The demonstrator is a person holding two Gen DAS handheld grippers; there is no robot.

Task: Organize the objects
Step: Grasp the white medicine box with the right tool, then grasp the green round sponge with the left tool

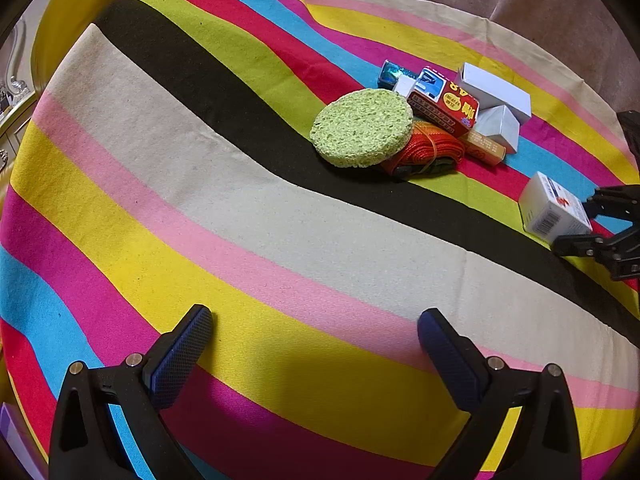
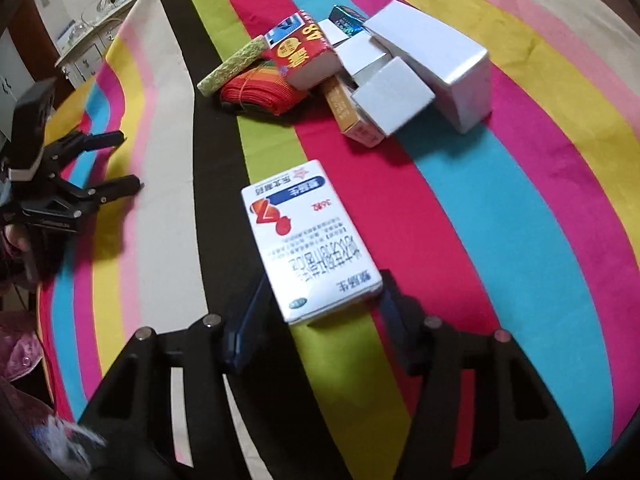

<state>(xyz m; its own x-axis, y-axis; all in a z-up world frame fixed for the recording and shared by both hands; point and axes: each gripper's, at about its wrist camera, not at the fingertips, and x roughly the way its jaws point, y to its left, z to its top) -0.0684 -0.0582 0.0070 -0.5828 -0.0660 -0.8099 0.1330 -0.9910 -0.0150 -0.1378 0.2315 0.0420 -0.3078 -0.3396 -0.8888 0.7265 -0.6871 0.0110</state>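
Rainbow-striped cloth [image 1: 240, 240]; lime-green sponge [image 1: 362, 127]; red-and-yellow box [image 1: 444, 110]

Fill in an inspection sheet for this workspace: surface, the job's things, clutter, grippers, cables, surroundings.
Surface: striped cloth covers the table, lightly wrinkled.
Job's things: white medicine box lies apart from a pile holding a green sponge, red box, orange strap bundle, white boxes and a slim gold box.
Clutter: nothing seen beyond that pile.
Grippers: left gripper open over bare cloth; right gripper has its jaws against the medicine box's sides at its near end.
Cables: nothing seen.
Surroundings: yellow leather seat behind the table; pale cabinet at the side.
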